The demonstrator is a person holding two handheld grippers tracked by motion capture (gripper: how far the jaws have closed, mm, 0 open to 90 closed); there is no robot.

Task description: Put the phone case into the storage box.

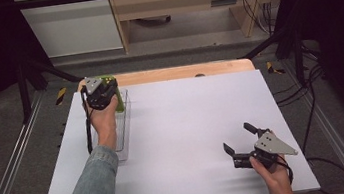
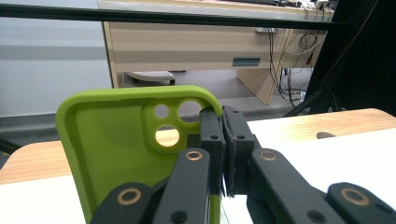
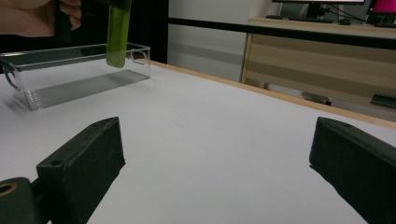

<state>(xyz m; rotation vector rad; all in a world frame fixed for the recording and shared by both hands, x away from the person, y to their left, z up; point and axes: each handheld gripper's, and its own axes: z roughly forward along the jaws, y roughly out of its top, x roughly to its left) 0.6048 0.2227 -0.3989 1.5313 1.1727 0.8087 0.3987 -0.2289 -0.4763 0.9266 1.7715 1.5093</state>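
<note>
Phone case (image 2: pixel 116 154), green, we see clamped in the left hand-held gripper (image 2: pixel 223 140) above the clear tray (image 3: pixel 79 77); right hand-held gripper (image 1: pixel 239 143) gapes apart.

One green phone case (image 2: pixel 116 154) and one clear plastic bin (image 3: pixel 70 77) are counted on the single worktop (image 1: pixel 184 125). Two hand-held grippers are counted, a left hand-held gripper (image 1: pixel 100 92) and a right hand-held gripper (image 1: pixel 239 142).

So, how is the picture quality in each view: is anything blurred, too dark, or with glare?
High view: the white table is evenly lit, and the surroundings at both sides are almost black. Left gripper view: the lime-green phone case is sharp, and the closest gripper links at the bottom are a little soft. Right gripper view: the clear plastic tray shows pale reflections on its walls, and the near jaws look soft.
</note>
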